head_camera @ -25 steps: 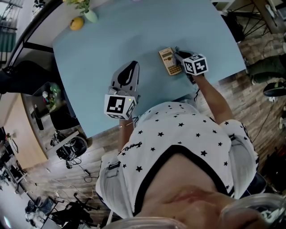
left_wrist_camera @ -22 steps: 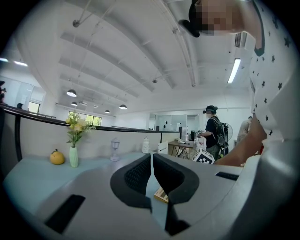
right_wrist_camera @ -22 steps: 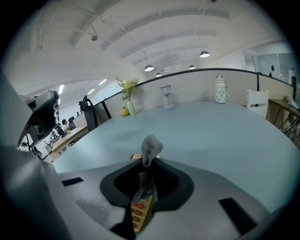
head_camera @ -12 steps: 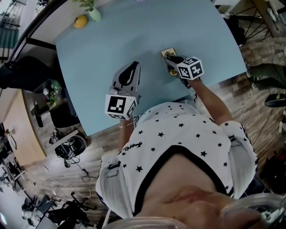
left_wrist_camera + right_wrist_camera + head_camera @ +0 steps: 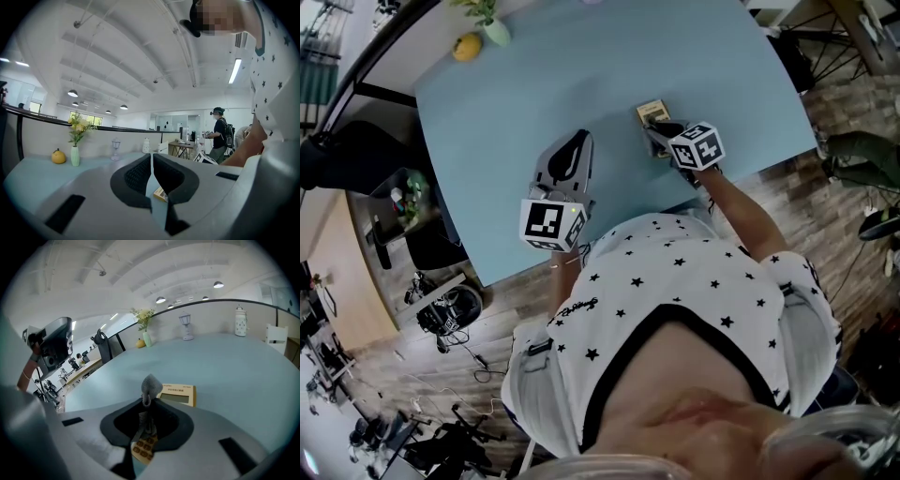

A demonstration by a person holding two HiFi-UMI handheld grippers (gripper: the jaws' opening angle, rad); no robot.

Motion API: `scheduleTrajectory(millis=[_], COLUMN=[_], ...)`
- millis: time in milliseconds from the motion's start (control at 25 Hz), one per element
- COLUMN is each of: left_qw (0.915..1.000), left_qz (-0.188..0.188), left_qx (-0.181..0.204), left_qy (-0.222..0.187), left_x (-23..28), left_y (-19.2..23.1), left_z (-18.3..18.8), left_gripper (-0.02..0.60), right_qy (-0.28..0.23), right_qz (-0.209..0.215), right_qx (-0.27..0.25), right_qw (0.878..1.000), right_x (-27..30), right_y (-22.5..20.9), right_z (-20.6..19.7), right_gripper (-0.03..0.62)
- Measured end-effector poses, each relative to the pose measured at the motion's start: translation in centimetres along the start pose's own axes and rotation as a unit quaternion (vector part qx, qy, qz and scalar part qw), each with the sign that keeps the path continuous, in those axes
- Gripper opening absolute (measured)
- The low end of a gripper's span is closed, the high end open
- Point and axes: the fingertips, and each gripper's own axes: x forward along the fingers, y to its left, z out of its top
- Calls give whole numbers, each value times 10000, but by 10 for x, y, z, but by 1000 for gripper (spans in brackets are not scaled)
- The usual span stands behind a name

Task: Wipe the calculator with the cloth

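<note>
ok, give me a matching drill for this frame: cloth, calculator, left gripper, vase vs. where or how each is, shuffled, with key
1. cloth
2. calculator
3. left gripper
4. vase

A. jaws together, nothing held
B. at the far edge of the table, beside a yellow fruit
C. pinched in the right gripper
D. flat on the table, below the right gripper

Pairs: 1-C, 2-D, 3-A, 4-B
</note>
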Motion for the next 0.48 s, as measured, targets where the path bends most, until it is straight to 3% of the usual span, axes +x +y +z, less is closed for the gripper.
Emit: scheduleTrajectory(millis=[480], left_qw=[9997], left_qz=[-228], left_qx=[-1], left_qy=[46], left_x=[12], left_y=[-12], left_z=[-3], left_gripper=[40], right_qy=[-170], right_qz=[-636], right_qx=[351], right_qw=[9972], right_x=[-35], right_y=[-50], right_z=[-11], right_gripper=[52])
